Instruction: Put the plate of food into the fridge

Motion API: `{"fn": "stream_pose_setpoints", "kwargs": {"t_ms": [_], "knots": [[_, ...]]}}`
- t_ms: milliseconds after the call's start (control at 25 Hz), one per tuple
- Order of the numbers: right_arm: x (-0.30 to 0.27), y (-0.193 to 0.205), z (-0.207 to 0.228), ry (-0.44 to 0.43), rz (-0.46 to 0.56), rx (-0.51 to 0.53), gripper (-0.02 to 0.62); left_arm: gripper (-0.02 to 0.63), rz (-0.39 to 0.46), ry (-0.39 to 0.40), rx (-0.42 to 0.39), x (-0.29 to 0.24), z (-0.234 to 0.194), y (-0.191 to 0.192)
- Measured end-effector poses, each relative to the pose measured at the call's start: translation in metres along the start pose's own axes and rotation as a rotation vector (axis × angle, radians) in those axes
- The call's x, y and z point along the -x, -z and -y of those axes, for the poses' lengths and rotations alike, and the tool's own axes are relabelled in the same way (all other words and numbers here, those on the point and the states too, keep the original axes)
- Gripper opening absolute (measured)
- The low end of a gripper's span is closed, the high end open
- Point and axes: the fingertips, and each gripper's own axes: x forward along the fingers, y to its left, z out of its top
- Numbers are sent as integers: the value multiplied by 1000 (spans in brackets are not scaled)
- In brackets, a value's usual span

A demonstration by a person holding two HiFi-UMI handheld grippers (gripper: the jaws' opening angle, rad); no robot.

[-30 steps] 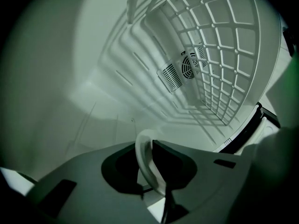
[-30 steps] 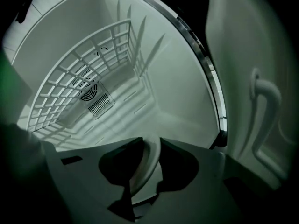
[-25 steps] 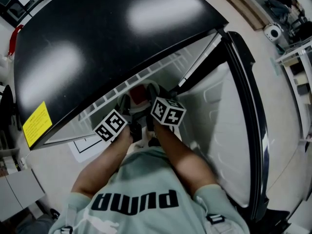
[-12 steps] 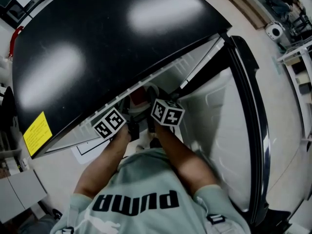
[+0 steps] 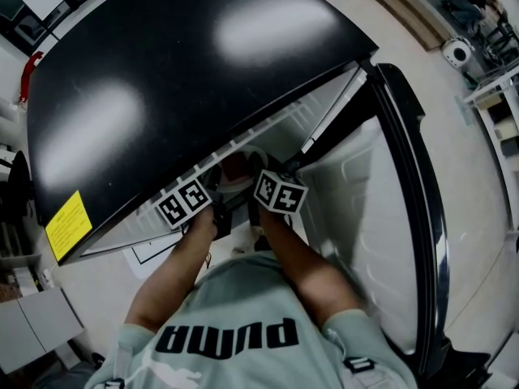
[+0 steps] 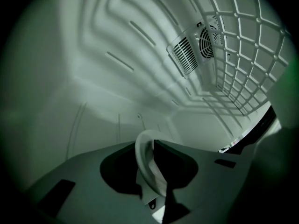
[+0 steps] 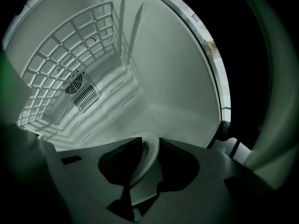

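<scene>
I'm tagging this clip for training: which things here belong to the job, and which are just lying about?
Job: plate; food; open fridge; left gripper, clamped on the plate's rim; right gripper, jaws opening, rim between them.
Lying about: paper on the floor; yellow sticker on the fridge top.

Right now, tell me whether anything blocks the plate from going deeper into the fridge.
Nothing visible does. The plate, between the jaws of the left gripper and of the right gripper, whose jaws are opening, is inside the fridge; the space ahead looks bare up to the fan vent.
</scene>
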Motion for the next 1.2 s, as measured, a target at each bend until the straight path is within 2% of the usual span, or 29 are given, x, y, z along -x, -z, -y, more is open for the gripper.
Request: {"fn": "stream_pose_setpoints", "kwargs": {"t_ms": [360,760,1000,1200], "knots": [[-6,4,2,11,47,-11,84,95,-28,-47,-30,4,-5,6],[-7,1,3,54,94,30,84,103,-77,-115,-47,18,-16,21],[-9,-2,3,66,105,62,84,103,-55,-137,-62,30,-16,26],[-10,2,0,39,74,96,84,103,-34,-156,-44,31,-21,22]]}}
